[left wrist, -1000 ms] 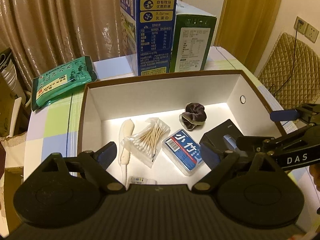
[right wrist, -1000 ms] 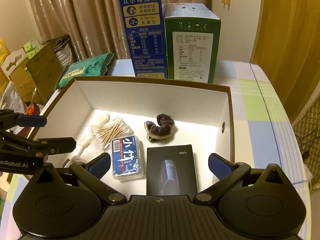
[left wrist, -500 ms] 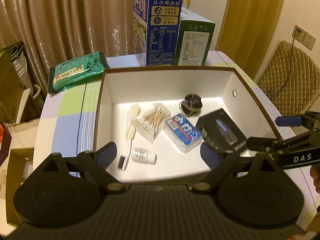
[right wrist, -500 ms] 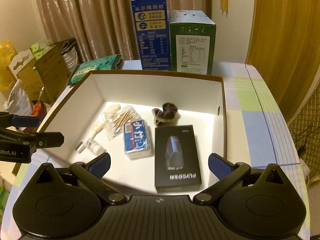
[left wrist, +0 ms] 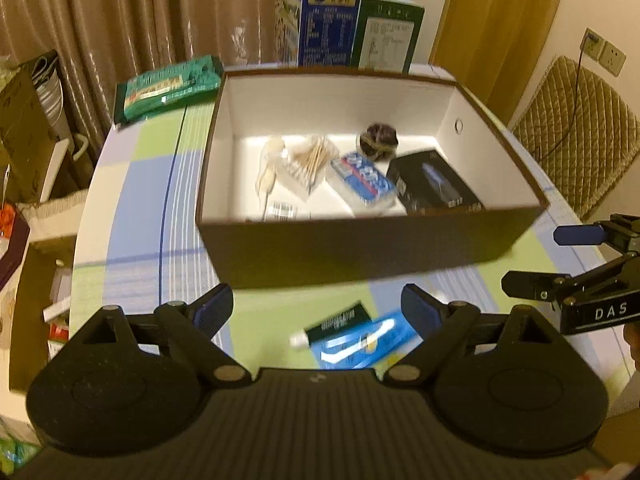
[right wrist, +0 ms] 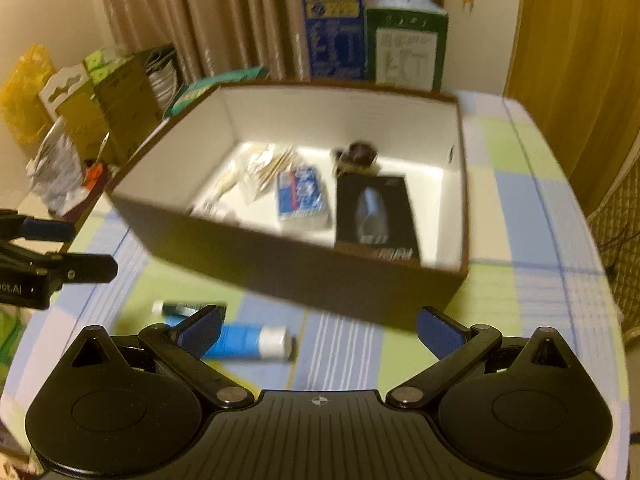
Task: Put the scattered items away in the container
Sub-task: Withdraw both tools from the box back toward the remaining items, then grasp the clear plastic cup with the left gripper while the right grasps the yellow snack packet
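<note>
The brown box (left wrist: 360,248) (right wrist: 304,276) with white inside holds a black carton (left wrist: 436,184) (right wrist: 374,216), a blue pack (left wrist: 366,180) (right wrist: 302,192), cotton swabs (left wrist: 308,160), a dark scrunchie (left wrist: 378,140) and some small bits. In front of it, on the checked cloth, lie a dark green tube (left wrist: 336,322) (right wrist: 188,308) and a blue tube (left wrist: 368,344) (right wrist: 248,342). My left gripper (left wrist: 318,308) (right wrist: 90,248) hangs open above both tubes. My right gripper (right wrist: 320,322) (left wrist: 534,259) is open too, just right of them, empty.
A tall blue carton (left wrist: 324,8) and a green carton (left wrist: 386,36) stand behind the box, and a green packet (left wrist: 168,88) lies at its back left. Cardboard boxes (right wrist: 116,92) crowd the table's left edge; a quilted chair (left wrist: 576,136) stands to the right.
Both grippers have drawn back from over the box toward the near side of the table. The box's front wall and the two tubes have come into view. Jaws stay open.
</note>
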Demonstrator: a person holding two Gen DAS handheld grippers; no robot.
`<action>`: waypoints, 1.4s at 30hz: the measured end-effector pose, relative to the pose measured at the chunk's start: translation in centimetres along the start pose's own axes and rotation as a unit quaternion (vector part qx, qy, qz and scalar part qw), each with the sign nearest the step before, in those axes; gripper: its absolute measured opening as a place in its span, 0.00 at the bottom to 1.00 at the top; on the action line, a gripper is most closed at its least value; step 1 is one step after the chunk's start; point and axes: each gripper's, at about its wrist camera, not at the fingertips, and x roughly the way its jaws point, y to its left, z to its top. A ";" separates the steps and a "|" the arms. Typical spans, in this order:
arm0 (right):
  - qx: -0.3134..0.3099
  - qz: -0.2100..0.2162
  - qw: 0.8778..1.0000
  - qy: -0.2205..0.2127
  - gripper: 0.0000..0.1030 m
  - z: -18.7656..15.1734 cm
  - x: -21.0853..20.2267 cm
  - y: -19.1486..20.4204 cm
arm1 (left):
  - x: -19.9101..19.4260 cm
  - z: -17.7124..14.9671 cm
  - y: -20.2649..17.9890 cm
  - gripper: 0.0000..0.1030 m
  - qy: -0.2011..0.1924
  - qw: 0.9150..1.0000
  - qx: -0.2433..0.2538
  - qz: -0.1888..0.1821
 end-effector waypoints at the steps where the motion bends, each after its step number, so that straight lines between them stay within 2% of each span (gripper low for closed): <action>1: 0.002 0.004 1.000 0.007 0.98 -0.5 0.1 0.1 | 0.0 -0.6 0.0 0.86 0.005 1.000 0.000 0.000; 7: 0.011 0.012 0.999 0.040 0.98 -2.9 0.7 0.5 | 0.6 -3.9 0.2 0.86 0.039 0.999 -0.005 0.003; 12: 0.050 0.034 0.996 0.059 0.98 -4.4 1.1 -0.1 | 1.7 -6.1 -0.3 0.86 0.068 0.998 0.001 -0.007; 15: 0.095 0.053 0.992 0.070 0.98 -5.3 1.8 -1.1 | 2.2 -7.1 -1.0 0.86 0.078 0.997 0.013 -0.015; 20: 0.180 0.087 0.976 0.081 0.98 -6.9 2.7 -2.7 | 3.1 -7.9 -2.0 0.85 0.087 0.995 0.031 -0.026; 25: 0.200 0.090 0.972 0.087 0.88 -7.4 2.9 -3.2 | 4.2 -8.0 -2.9 0.84 0.094 0.994 0.050 -0.036; 32: 0.207 0.089 0.971 0.083 0.85 -7.6 2.7 -3.6 | 6.4 -7.9 -3.8 0.70 0.103 0.991 0.079 -0.041; 35: 0.212 0.096 0.969 0.079 0.85 -7.7 2.6 -3.7 | 6.9 -8.2 -3.5 0.46 0.113 0.989 0.076 -0.048; 36: 0.215 0.100 0.968 0.079 0.84 -7.8 2.7 -3.7 | 6.9 -8.3 -3.2 0.43 0.116 0.989 0.070 -0.052; 42: 0.238 0.149 0.956 0.083 0.77 -8.2 3.7 -3.6 | 6.0 -9.2 -1.1 0.41 0.118 0.991 0.049 -0.046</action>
